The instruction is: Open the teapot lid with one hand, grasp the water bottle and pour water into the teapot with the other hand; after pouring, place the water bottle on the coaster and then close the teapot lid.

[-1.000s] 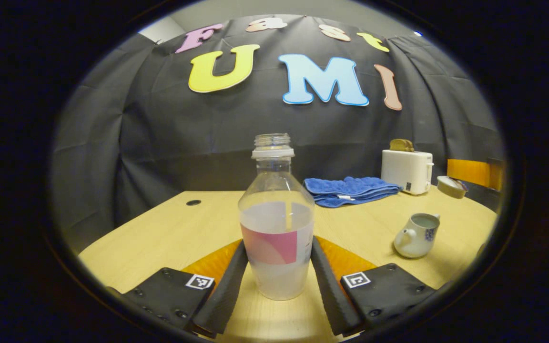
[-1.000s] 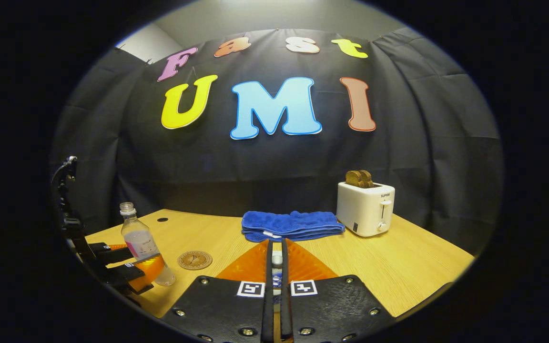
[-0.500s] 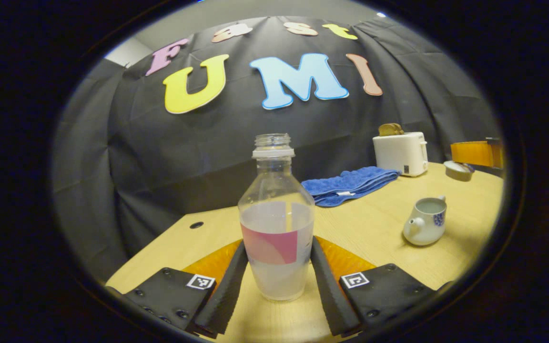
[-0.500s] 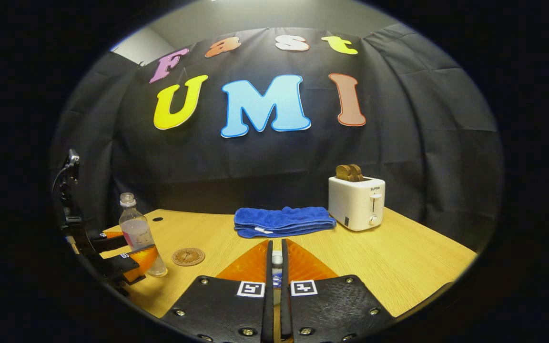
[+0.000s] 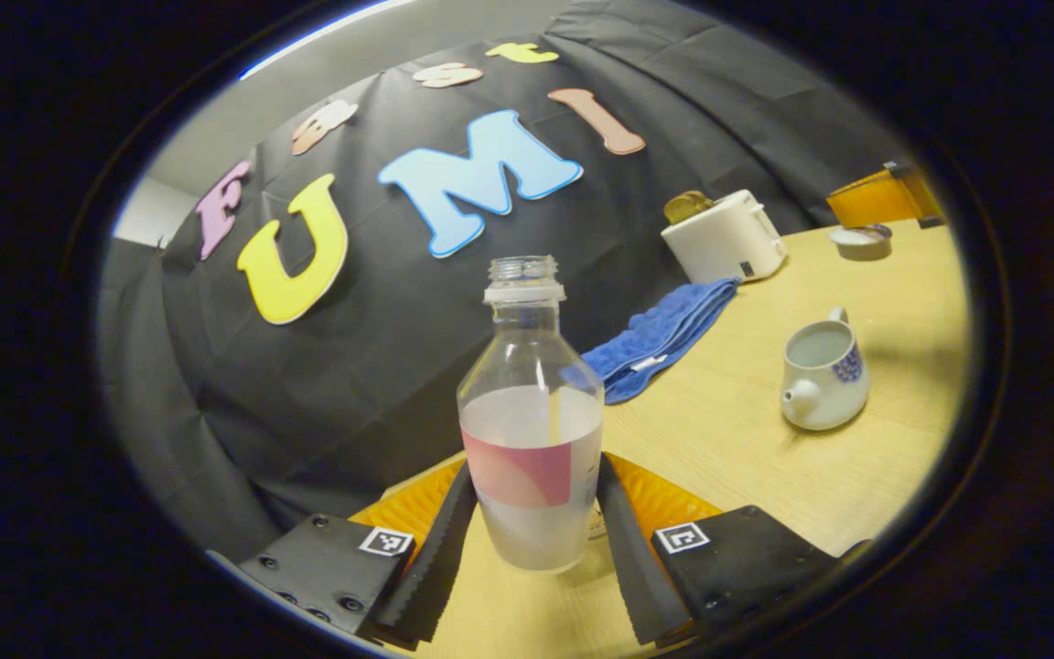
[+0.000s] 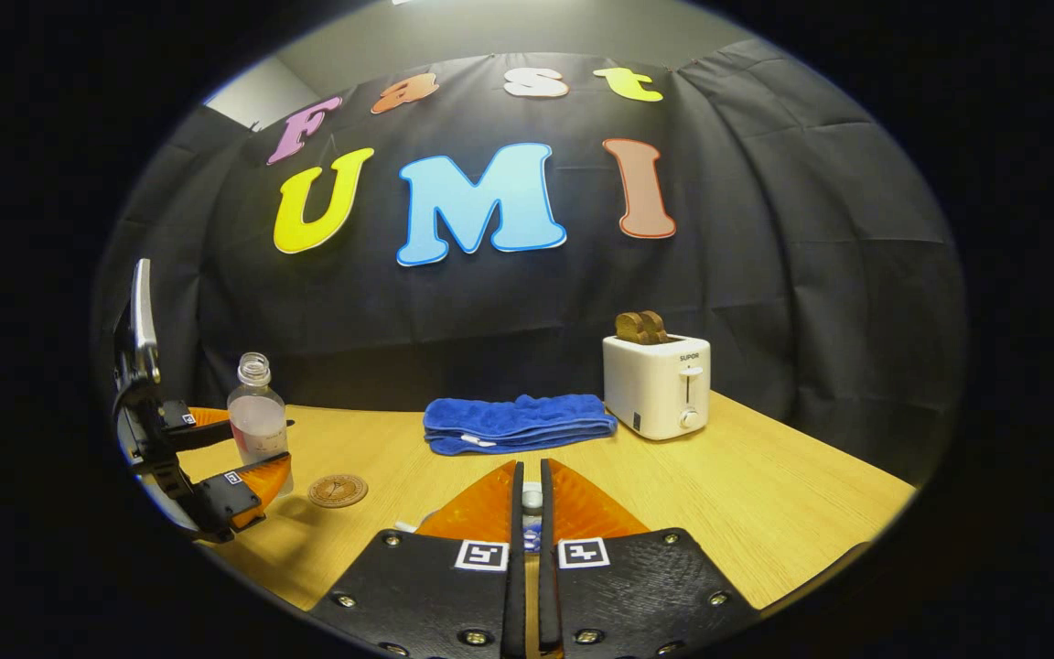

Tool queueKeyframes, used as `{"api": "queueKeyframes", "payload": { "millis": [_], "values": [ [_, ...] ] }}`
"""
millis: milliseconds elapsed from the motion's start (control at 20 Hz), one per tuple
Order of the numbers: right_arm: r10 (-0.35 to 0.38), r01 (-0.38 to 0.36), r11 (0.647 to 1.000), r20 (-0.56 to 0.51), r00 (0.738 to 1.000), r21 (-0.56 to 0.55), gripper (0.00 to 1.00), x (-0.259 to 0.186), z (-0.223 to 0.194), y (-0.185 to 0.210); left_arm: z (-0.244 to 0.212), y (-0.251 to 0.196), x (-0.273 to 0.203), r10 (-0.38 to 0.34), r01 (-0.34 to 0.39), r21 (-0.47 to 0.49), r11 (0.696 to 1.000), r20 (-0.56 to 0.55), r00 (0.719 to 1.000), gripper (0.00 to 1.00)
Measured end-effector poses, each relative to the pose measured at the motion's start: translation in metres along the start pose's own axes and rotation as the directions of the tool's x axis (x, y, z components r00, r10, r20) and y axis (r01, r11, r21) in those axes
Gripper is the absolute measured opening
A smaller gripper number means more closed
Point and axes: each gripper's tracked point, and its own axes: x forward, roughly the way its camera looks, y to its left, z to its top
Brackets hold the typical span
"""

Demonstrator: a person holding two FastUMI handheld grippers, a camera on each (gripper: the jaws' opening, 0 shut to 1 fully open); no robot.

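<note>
Left gripper view: the left claw (image 5: pixel 534 513) is clenched on a clear water bottle (image 5: pixel 532 430), one finger pressing each side of its labelled lower body. The bottle is uncapped and roughly half full. The background slants, which suggests the bottle is lifted off the tabletop (image 5: pixel 747 430) and tipping. At about 3 o'clock from the bottle, well apart, stands a small white teapot (image 5: pixel 824 371) with its mouth open and no lid on it; whether it holds water cannot be told. At 1 o'clock lie a folded blue towel (image 5: pixel 660 339) and, past it, a white toaster (image 5: pixel 724 238).

Right gripper view: the right claw (image 6: pixel 531 513) is closed tight on a small object between its fingers, probably the teapot lid (image 6: pixel 532 499), though it is too small to be sure. At 9 o'clock the bottle shows in the other claw, with a round brown coaster (image 6: pixel 338 490) just beside it on the tabletop, at 4 o'clock from it.

Progress, as a judgement: the lid is off and the bottle is grasped. Pouring looks not yet done. Left to do: carry the bottle to the teapot, pour, set the bottle on the coaster, and replace the lid.
</note>
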Motion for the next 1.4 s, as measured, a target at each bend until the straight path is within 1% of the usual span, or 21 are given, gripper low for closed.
{"api": "queueKeyframes", "payload": {
  "millis": [150,250,400,600,700,900,1100,1200,1400],
  "values": [
    [-0.016,0.016,1.000,-0.001,1.000,0.018,0.06,-0.001,-0.002,-0.013,0.012,-0.015,0.003,-0.027,0.026,0.110,0.994,0.009,1.000,0.87],
    [-0.026,0.026,0.999,0.000,1.000,0.030,0.06,-0.003,-0.004,-0.021,0.019,-0.022,0.005,-0.038,0.035,0.186,0.982,0.013,0.999,0.87],
    [-0.040,0.040,0.998,-0.005,0.999,0.042,0.06,-0.006,-0.007,-0.034,0.029,-0.038,0.010,-0.077,0.073,0.277,0.958,0.004,0.997,0.87],
    [-0.056,0.056,0.997,-0.008,0.998,0.058,0.06,-0.009,-0.010,-0.048,0.041,-0.049,0.017,-0.094,0.085,0.399,0.913,0.002,0.996,0.87],
    [-0.061,0.062,0.996,-0.009,0.998,0.066,0.06,-0.011,-0.011,-0.054,0.042,-0.054,0.017,-0.097,0.089,0.469,0.879,-0.006,0.995,0.87],
    [-0.067,0.068,0.995,-0.015,0.998,0.078,0.06,-0.013,-0.015,-0.062,0.044,-0.061,0.018,-0.100,0.082,0.604,0.793,-0.004,0.995,0.87],
    [-0.064,0.065,0.993,-0.020,0.998,0.094,0.05,-0.016,-0.020,-0.065,0.041,-0.066,0.014,-0.117,0.109,0.678,0.727,-0.034,0.993,0.87],
    [-0.063,0.065,0.994,-0.024,0.998,0.094,0.05,-0.016,-0.024,-0.067,0.042,-0.071,0.014,-0.127,0.124,0.716,0.687,-0.050,0.991,0.87],
    [-0.063,0.066,0.993,-0.030,0.998,0.103,0.06,-0.017,-0.028,-0.071,0.049,-0.078,0.025,-0.140,0.126,0.786,0.605,-0.051,0.989,0.87]
  ]
}}
